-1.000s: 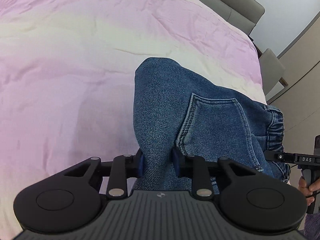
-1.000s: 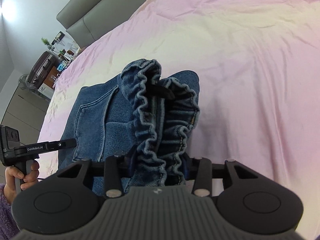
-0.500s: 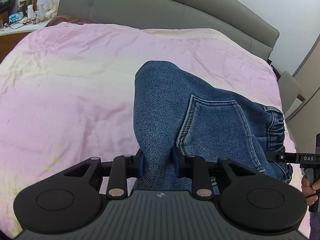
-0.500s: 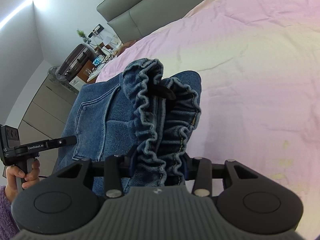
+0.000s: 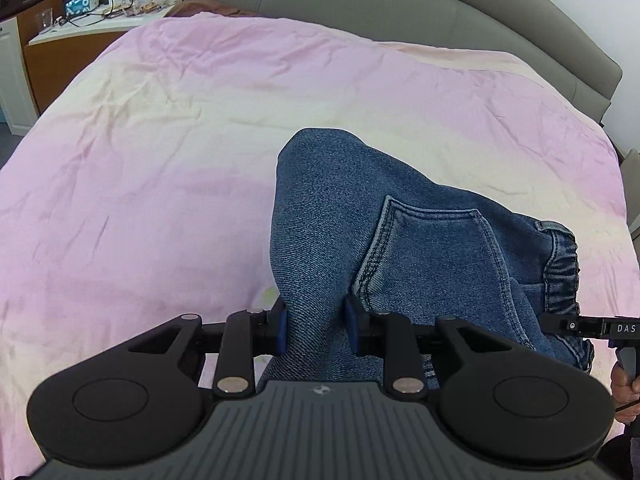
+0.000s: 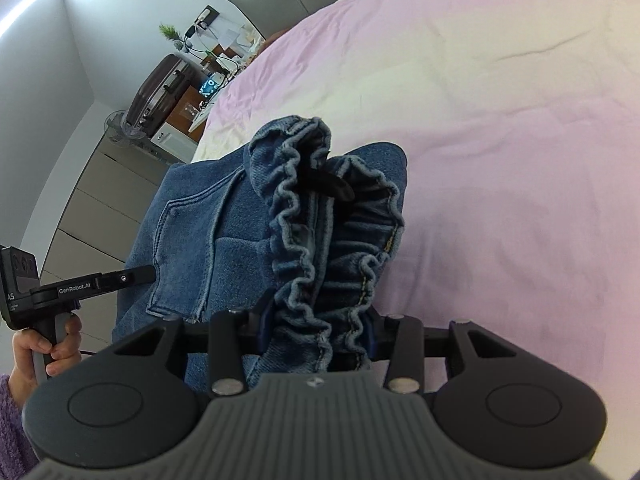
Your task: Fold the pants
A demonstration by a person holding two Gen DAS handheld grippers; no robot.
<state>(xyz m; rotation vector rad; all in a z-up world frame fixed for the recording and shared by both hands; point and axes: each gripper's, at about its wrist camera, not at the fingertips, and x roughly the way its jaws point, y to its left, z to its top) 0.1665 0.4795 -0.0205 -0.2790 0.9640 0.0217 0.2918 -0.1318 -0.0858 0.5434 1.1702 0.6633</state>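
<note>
Blue denim pants [image 5: 360, 232] hang between both grippers above a pink bedspread [image 5: 160, 140]. My left gripper [image 5: 316, 328] is shut on a fold of the denim beside the back pocket [image 5: 432, 248]. My right gripper [image 6: 316, 336] is shut on the bunched elastic waistband [image 6: 320, 216]; the pocket side of the pants [image 6: 192, 232] hangs to its left. The right gripper's tip shows at the right edge of the left wrist view [image 5: 600, 326], and the left gripper shows at the left of the right wrist view [image 6: 100, 282]. The pants' lower part is hidden behind the grippers.
A grey padded headboard [image 5: 400, 8] runs along the bed's far side. A wooden bedside unit [image 5: 60, 40] with cables and small items stands at the far left. A dark suitcase [image 6: 164, 88] and grey cabinets [image 6: 80, 216] lie beyond the bed's left edge.
Both grippers have risen and tilted up with the pants still gripped; the headboard and bedside furniture have come into view and the bed looks farther below.
</note>
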